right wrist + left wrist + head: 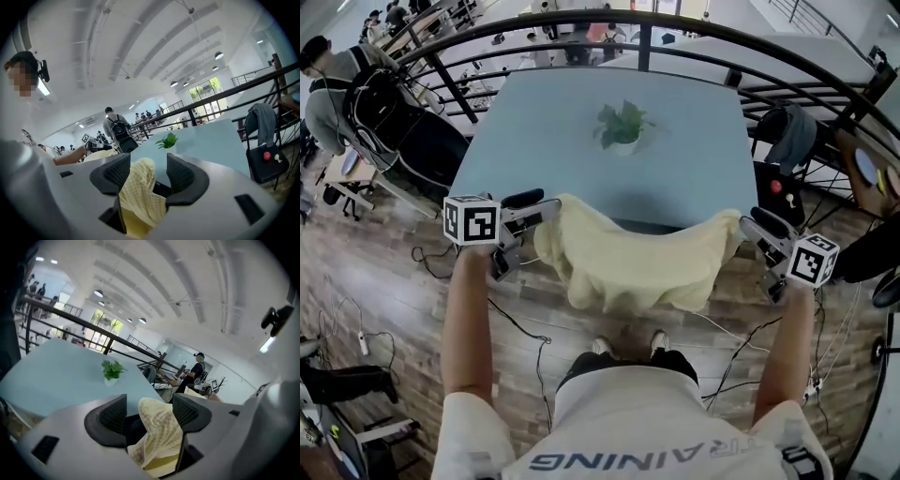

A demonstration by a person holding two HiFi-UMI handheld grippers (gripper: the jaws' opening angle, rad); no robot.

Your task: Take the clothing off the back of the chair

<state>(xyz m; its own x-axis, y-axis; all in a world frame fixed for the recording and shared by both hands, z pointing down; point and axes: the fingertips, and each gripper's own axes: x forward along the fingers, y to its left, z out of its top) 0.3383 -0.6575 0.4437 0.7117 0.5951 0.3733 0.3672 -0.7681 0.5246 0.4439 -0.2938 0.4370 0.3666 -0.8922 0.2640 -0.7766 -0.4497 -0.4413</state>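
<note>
A pale yellow checked garment (637, 258) hangs spread wide at the near edge of the light blue table (581, 122), sagging in the middle. Below that sag a dark edge shows; I cannot tell whether it is the chair back. My left gripper (546, 208) is at the garment's left top corner and my right gripper (750, 223) at its right top corner. In the left gripper view the jaws (150, 412) stand wide apart with a fold of the garment (159, 430) loose between them. The right gripper (147, 176) also stands wide, with the garment (138, 194) draped between its pads.
A small potted plant (621, 127) stands mid-table. A black railing (694, 23) curves behind the table. At the right stands a dark chair with a grey garment (792, 141) over it. A person with a backpack (356, 94) is at the far left. Cables (516, 319) lie on the wooden floor.
</note>
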